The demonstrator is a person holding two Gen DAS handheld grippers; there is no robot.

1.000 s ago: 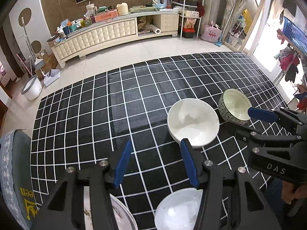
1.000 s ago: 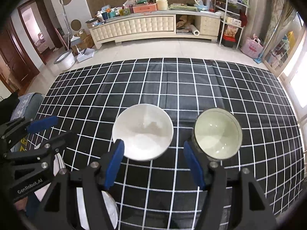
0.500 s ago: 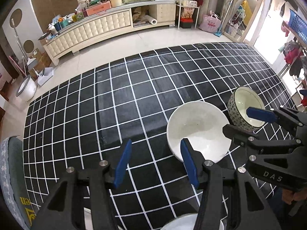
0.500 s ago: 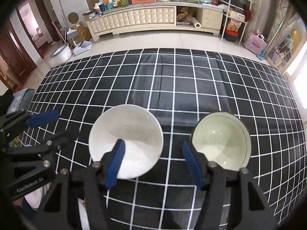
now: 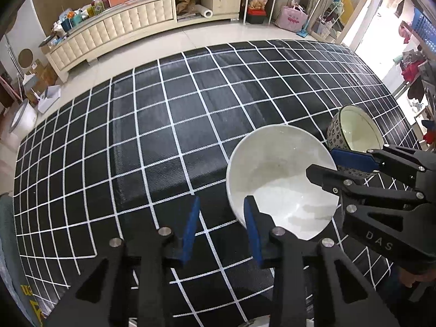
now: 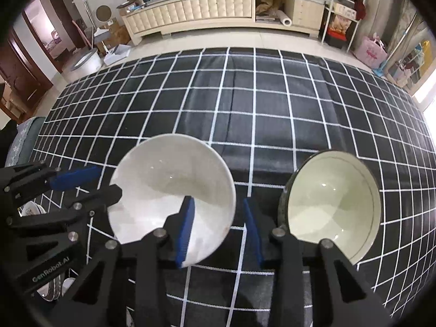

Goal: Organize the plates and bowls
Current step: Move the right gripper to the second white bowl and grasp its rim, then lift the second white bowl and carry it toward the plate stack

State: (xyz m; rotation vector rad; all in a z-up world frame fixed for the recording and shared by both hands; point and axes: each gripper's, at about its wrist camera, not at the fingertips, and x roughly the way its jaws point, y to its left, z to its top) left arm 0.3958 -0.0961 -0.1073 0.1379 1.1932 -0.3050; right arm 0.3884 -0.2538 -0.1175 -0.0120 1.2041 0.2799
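Note:
A plain white bowl (image 5: 280, 179) sits on the black checked mat (image 5: 163, 125); it also shows in the right wrist view (image 6: 166, 185). A patterned bowl with a pale green inside (image 5: 357, 136) stands just right of it, also in the right wrist view (image 6: 332, 204). My left gripper (image 5: 222, 229) is open, its right finger at the white bowl's near-left rim. My right gripper (image 6: 219, 227) is open, its jaws standing either side of the white bowl's right rim, between the two bowls. Neither holds anything.
More dishes (image 6: 32, 208) lie at the mat's near-left corner behind the left gripper. A grey cushion (image 6: 24, 136) sits left of the mat. A long cream cabinet (image 5: 130, 24) and shelves stand across the tiled floor beyond the mat.
Both grippers have moved forward and down toward the white bowl. The near plate and small bowl have dropped out of the left wrist view. Both jaws have narrowed somewhat.

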